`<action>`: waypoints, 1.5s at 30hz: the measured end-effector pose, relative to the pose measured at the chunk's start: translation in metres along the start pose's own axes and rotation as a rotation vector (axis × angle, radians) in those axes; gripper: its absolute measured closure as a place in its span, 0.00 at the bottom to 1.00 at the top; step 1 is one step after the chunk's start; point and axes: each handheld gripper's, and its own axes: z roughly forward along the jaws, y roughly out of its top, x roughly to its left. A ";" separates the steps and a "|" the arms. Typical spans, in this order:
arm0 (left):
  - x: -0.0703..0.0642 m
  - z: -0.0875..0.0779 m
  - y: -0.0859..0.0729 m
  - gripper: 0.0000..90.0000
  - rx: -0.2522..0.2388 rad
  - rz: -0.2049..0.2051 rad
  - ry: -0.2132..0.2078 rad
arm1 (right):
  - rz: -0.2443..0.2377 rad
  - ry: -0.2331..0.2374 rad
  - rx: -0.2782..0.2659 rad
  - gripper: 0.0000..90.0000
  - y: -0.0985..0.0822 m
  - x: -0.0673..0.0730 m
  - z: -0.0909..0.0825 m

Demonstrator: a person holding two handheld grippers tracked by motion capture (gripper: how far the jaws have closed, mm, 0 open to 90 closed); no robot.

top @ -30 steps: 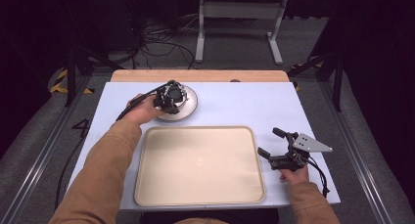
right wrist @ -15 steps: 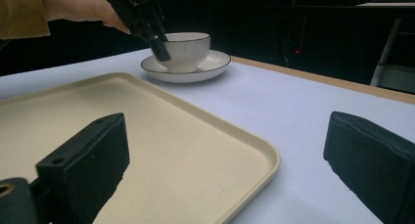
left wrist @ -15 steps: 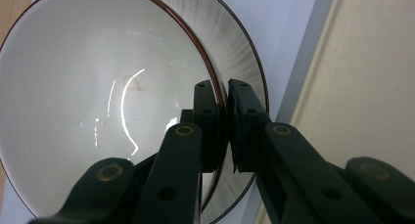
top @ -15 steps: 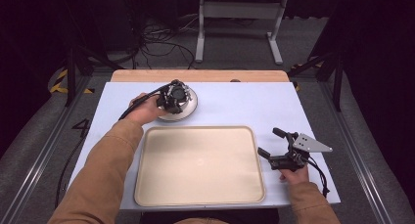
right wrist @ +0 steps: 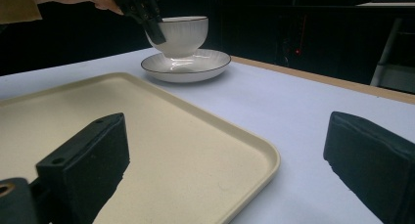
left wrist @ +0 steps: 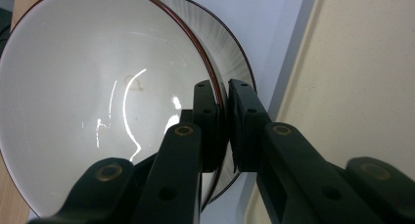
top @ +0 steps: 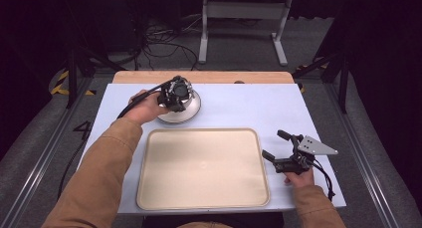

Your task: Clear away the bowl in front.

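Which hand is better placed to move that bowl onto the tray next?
Left. The left gripper is already shut on the bowl rim above the saucer, beside the tray. The right gripper rests open at the tray's other side.

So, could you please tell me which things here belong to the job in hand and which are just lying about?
In the job:
- bowl, its rim clamped by the left tool
- plate beneath it
- tray, probably

Lying about:
- right tool, open, idle beside the tray
- cables on the floor
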 end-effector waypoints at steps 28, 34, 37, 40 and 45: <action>-0.014 -0.055 0.005 0.93 -0.066 0.008 -0.060 | -0.002 0.000 0.002 0.04 0.000 0.000 0.000; -0.030 -0.066 0.010 0.93 -0.078 0.045 -0.079 | -0.003 0.000 0.002 0.04 0.000 0.000 0.000; -0.033 -0.069 0.011 0.93 -0.087 0.051 -0.092 | -0.004 0.000 0.002 0.04 0.000 0.000 0.000; -0.042 -0.076 0.013 0.93 -0.099 0.077 -0.098 | -0.002 0.000 0.003 0.04 0.000 0.000 0.000; -0.057 -0.084 0.014 0.93 -0.101 0.118 -0.092 | -0.003 0.001 0.003 0.04 0.000 0.000 0.000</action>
